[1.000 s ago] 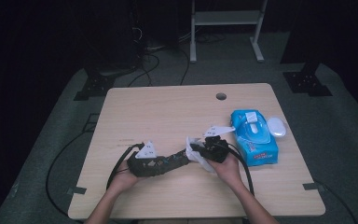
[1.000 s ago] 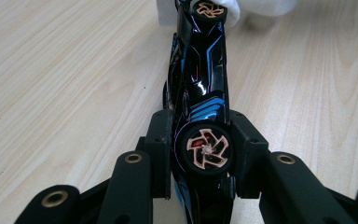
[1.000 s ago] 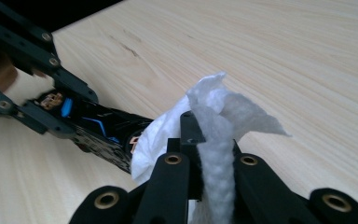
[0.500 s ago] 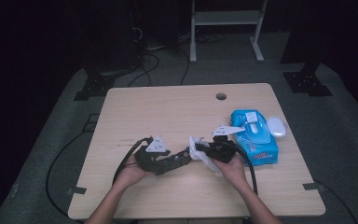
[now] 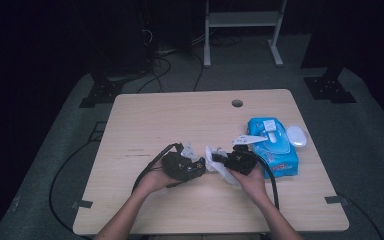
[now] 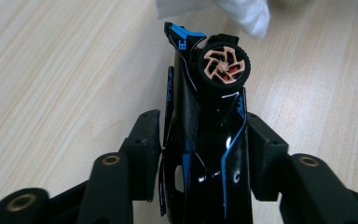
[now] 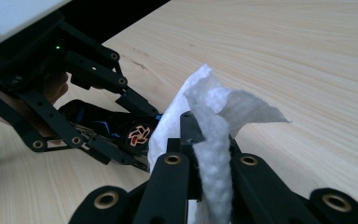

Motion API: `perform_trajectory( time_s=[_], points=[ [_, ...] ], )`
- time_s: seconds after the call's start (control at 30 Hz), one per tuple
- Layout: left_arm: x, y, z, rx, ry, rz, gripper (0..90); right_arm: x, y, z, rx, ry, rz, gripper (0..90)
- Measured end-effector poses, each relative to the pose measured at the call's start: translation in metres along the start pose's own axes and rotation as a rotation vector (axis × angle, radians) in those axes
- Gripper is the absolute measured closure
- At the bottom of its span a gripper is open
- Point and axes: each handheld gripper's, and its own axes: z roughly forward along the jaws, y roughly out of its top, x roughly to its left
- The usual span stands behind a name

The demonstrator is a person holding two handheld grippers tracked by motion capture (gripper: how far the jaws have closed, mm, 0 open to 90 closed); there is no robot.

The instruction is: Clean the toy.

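Note:
A black toy car (image 6: 207,135) with blue stripes and an orange-spoked wheel (image 6: 223,65) sits clamped between the jaws of my left gripper (image 6: 200,135), nose pointing away. In the high view that left gripper (image 5: 196,167) is at the table's front middle. My right gripper (image 7: 212,140) is shut on a folded white wipe (image 7: 214,126). Seen from above, the right gripper (image 5: 219,161) holds the wipe (image 5: 220,167) just right of the car, almost touching its front. The car (image 7: 109,126) also appears in the right gripper view, held by the other gripper.
A blue pack of wet wipes (image 5: 272,146) with its lid flipped lies right of my hands, with a white oval object (image 5: 296,135) beside it. The wooden table (image 5: 180,120) has a cable hole (image 5: 237,103) near its far edge. Cables trail off the front left.
My left gripper has turned and drawn in, so the car now looks shorter and points toward the wipe. The right gripper with the wipe stayed close by.

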Motion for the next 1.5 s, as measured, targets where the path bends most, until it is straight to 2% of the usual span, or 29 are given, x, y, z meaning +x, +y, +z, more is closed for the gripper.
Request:
perform_trajectory(
  time_s=[0.13,0.23,0.33,0.5,0.7,0.77,0.83,0.9,0.97,1.03,1.07,1.13,1.2,1.33,1.5],
  points=[
    [-0.001,0.003,0.004,0.033,0.011,0.003,54.5,0.001,-0.001,0.002,0.005,0.003,-0.005,87.1],
    [-0.003,0.004,0.004,0.037,0.014,0.001,55.5,0.001,-0.002,0.004,0.01,0.004,-0.004,87.1],
    [-0.003,0.004,0.004,0.033,-0.002,0.01,57.0,0.001,-0.003,0.004,0.009,0.005,-0.001,87.1],
    [-0.004,0.001,0.003,0.007,-0.004,0.012,57.1,0.0,-0.002,0.002,0.0,0.004,0.006,87.1],
    [-0.004,-0.001,-0.001,-0.041,-0.023,-0.004,57.3,-0.003,-0.001,-0.002,-0.028,0.028,0.038,87.1],
    [-0.005,-0.001,0.002,-0.005,-0.033,0.007,57.2,-0.002,0.001,-0.004,-0.034,0.032,0.039,87.1],
    [-0.006,0.0,0.003,0.009,-0.023,0.002,56.9,-0.001,0.001,-0.005,-0.032,0.02,0.024,87.1],
    [-0.006,0.001,0.003,0.019,-0.02,0.002,56.2,-0.001,0.001,-0.005,-0.028,0.019,0.03,87.1],
    [-0.007,0.002,0.007,0.06,-0.023,-0.002,49.3,-0.003,0.0,-0.004,-0.027,0.015,0.031,87.1],
    [-0.008,0.002,0.013,0.097,-0.006,0.006,43.8,-0.004,-0.001,-0.004,-0.025,0.011,0.036,87.1],
    [-0.009,0.001,0.013,0.095,-0.001,0.013,44.9,-0.004,-0.002,-0.004,-0.023,0.01,0.035,87.0],
    [-0.008,0.001,0.013,0.074,-0.002,0.011,54.6,-0.005,-0.003,-0.004,-0.021,0.009,0.037,87.1],
    [-0.008,0.001,0.012,0.063,-0.005,0.01,56.1,-0.006,-0.003,-0.004,-0.023,0.013,0.044,87.1],
    [-0.012,-0.001,0.009,0.029,0.017,0.037,56.4,-0.004,0.0,-0.007,-0.041,0.031,0.045,87.1],
    [-0.016,-0.005,-0.001,-0.104,-0.008,0.002,56.5,0.008,0.005,-0.009,-0.069,0.085,0.03,87.1]
  ],
)
